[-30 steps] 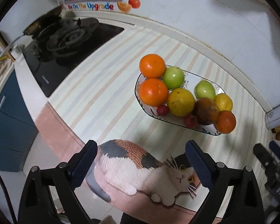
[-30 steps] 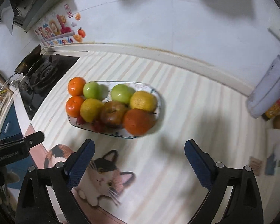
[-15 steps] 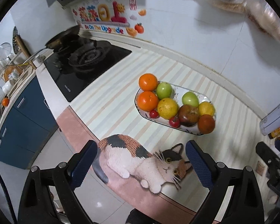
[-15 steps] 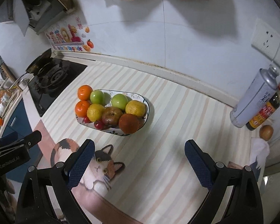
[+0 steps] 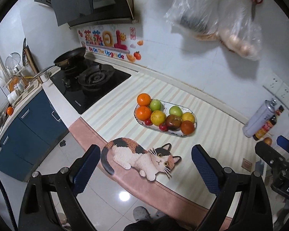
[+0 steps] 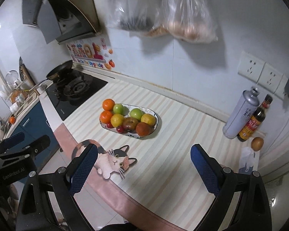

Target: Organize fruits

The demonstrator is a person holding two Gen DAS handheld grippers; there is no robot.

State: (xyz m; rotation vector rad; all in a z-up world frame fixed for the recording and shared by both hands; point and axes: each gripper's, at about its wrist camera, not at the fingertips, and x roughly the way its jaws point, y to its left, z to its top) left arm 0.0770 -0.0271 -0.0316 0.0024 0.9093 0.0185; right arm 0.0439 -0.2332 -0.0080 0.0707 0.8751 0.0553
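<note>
An oval white plate (image 5: 188,134) (image 6: 156,115) on the striped counter holds several fruits: oranges (image 5: 144,99) (image 6: 108,104), green apples (image 5: 155,105) (image 6: 119,109), yellow citrus (image 5: 158,117) (image 6: 117,120), a dark red apple (image 5: 173,122) (image 6: 130,123) and small red fruits (image 5: 163,127). My left gripper (image 5: 145,167) is open and empty, well back from the plate above the counter's front edge. My right gripper (image 6: 144,165) is open and empty, also well back. Each gripper shows in the other's view (image 5: 277,152) (image 6: 19,144).
A cat-shaped mat (image 5: 142,156) (image 6: 109,157) lies at the counter's front edge. A gas hob (image 5: 92,80) with a pan (image 5: 70,58) is at the left. A grey can (image 6: 240,113), a sauce bottle (image 6: 253,121) and a brown round object (image 6: 257,143) stand at the right. Plastic bags (image 6: 183,19) hang on the wall.
Both grippers have pulled back and up from the plate, so the fruits look smaller and more of the kitchen shows. Both stay open and empty.
</note>
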